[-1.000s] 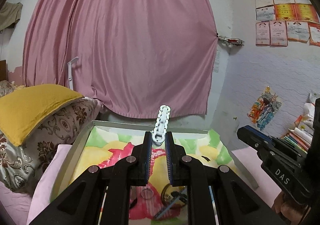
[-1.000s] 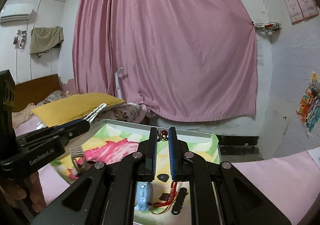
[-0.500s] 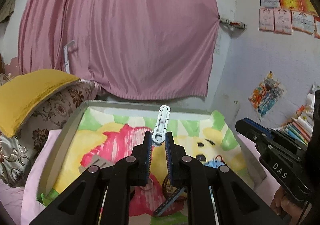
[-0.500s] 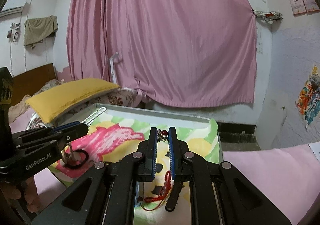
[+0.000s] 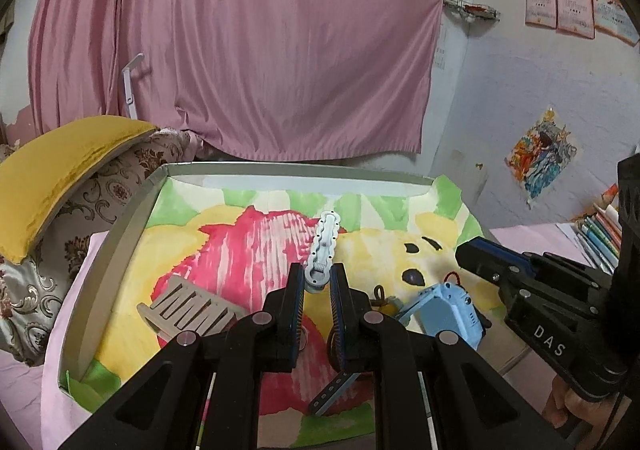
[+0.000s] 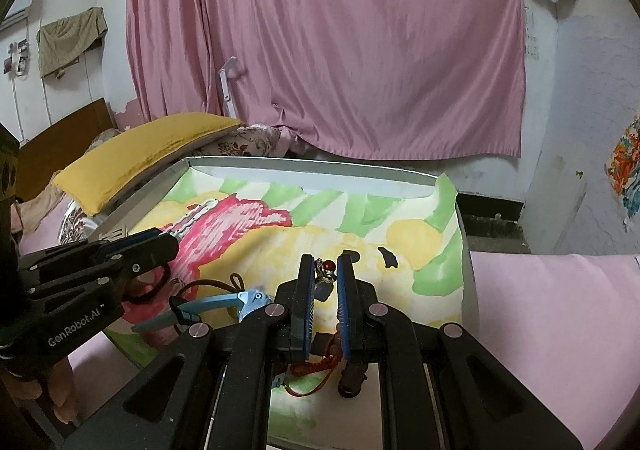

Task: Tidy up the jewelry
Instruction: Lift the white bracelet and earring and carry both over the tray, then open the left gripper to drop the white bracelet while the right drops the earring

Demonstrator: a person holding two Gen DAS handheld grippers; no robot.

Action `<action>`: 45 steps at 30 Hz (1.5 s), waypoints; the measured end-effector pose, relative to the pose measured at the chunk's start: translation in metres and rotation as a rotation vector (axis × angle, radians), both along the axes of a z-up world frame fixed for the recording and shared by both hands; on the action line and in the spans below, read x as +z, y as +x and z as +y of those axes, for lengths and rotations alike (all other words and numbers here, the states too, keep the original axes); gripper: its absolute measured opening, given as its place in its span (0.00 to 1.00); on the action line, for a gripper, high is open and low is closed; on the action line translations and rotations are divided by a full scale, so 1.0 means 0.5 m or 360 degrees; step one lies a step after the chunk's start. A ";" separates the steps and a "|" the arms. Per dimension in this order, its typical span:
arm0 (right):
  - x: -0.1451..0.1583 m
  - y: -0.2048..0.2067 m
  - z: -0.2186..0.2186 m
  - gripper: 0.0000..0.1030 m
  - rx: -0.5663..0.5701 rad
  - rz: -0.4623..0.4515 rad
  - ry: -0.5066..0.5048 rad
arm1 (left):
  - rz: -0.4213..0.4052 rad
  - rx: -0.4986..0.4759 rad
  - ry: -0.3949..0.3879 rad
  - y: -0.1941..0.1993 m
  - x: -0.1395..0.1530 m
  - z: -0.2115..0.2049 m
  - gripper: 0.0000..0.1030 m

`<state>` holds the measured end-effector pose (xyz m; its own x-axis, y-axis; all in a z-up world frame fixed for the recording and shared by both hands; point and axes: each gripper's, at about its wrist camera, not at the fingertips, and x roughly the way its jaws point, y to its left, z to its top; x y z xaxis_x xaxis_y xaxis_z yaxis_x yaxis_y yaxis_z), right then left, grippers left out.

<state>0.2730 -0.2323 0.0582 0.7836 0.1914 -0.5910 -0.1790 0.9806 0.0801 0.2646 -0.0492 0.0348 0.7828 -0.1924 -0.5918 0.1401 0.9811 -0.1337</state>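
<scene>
Where the fingers point lies a shallow tray (image 5: pixel 120 250) lined with a painted sheet (image 5: pixel 224 250). Below and left of the left gripper (image 5: pixel 318 282): a comb (image 5: pixel 188 310); to its right, a blue watch (image 5: pixel 444 310). That gripper is clamped on a pale hair clip (image 5: pixel 325 246). The right gripper (image 6: pixel 325 276) pinches a small red-beaded trinket (image 6: pixel 325 270), red cord (image 6: pixel 316 370) lying beneath its fingers.

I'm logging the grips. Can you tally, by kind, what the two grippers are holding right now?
Pale blue hair clip, in the left gripper: 1
Small charm with a red bead, in the right gripper: 1
Total: 2
</scene>
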 end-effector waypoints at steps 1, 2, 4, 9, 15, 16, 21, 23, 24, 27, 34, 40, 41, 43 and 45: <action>-0.001 0.001 0.000 0.09 -0.0001 0.0007 0.0004 | 0.0009 -0.0001 0.0002 0.001 -0.001 0.000 0.12; -0.003 0.001 -0.001 0.09 -0.0004 0.0016 0.0009 | 0.0022 0.0001 0.0006 0.002 -0.003 -0.001 0.12; -0.007 0.002 -0.003 0.09 -0.0005 0.0031 0.0018 | 0.0041 0.0004 0.0011 0.005 -0.005 0.000 0.12; -0.016 0.009 -0.005 0.09 0.0005 0.0075 0.0048 | 0.0061 0.0004 0.0017 0.009 -0.007 -0.001 0.12; -0.025 0.016 -0.004 0.09 0.0022 0.0119 0.0062 | 0.0074 -0.0004 0.0028 0.010 -0.008 -0.002 0.12; -0.026 0.016 -0.003 0.09 0.0024 0.0123 0.0061 | 0.0077 -0.0006 0.0032 0.011 -0.007 -0.003 0.12; -0.028 0.018 -0.001 0.09 0.0030 0.0137 0.0057 | 0.0089 -0.0016 0.0037 0.012 -0.010 -0.005 0.12; -0.029 0.018 -0.001 0.09 0.0030 0.0140 0.0059 | 0.0092 -0.0020 0.0034 0.012 -0.011 -0.006 0.12; -0.028 0.017 -0.002 0.09 0.0028 0.0138 0.0060 | 0.0093 -0.0021 0.0034 0.013 -0.011 -0.006 0.12; -0.029 0.017 -0.002 0.09 0.0026 0.0138 0.0065 | 0.0091 -0.0018 0.0039 0.013 -0.011 -0.006 0.12; -0.030 0.016 -0.005 0.10 0.0017 0.0132 0.0079 | 0.0093 -0.0019 0.0033 0.014 -0.011 -0.006 0.12; -0.032 0.014 -0.006 0.10 -0.0002 0.0121 0.0089 | 0.0083 -0.0006 0.0023 0.013 -0.009 -0.004 0.12; -0.032 0.014 -0.008 0.10 -0.0005 0.0117 0.0091 | 0.0082 -0.0005 0.0020 0.013 -0.008 -0.003 0.12; -0.029 0.011 -0.010 0.10 -0.0019 0.0101 0.0093 | 0.0075 0.0004 0.0017 0.012 -0.007 -0.001 0.12; -0.025 0.008 -0.014 0.10 -0.0030 0.0080 0.0104 | 0.0064 0.0012 0.0005 0.011 -0.004 0.003 0.12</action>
